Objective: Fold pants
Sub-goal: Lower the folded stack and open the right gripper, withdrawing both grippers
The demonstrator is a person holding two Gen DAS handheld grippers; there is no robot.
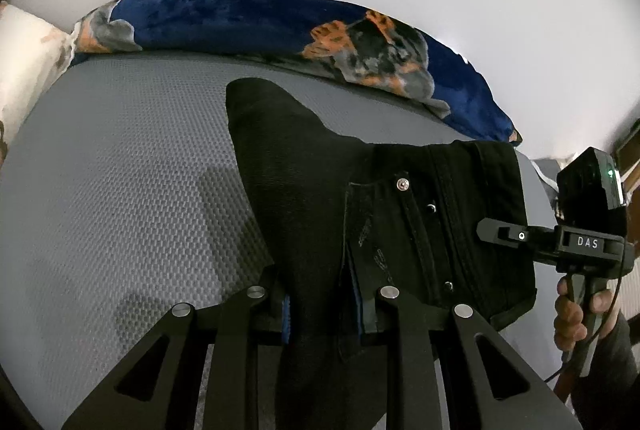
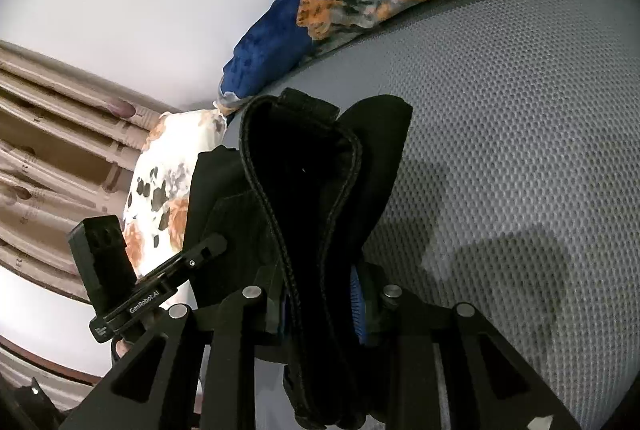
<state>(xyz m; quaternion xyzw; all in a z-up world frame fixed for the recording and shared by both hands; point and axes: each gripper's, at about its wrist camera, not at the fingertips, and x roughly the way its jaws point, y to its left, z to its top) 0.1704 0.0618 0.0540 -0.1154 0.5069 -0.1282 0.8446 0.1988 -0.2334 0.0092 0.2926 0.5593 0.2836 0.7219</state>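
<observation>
the black denim pants [image 1: 400,230] are held up over the grey textured mattress [image 1: 120,190], bunched between both tools. the left gripper [image 1: 324,306] is clamped on cloth beside the fly, its jaws closed on the fabric; the right gripper [image 2: 320,306] is likewise closed on the stitched waistband. judged from this, a fold is in hand, with the garment lifted for laying down. next, the pants would need lowering flat and the edges brought level. counted: one pair of pants, two grippers, one blue patterned blanket [image 1: 260,18], one white flowered pillow [image 2: 168,182].
</observation>
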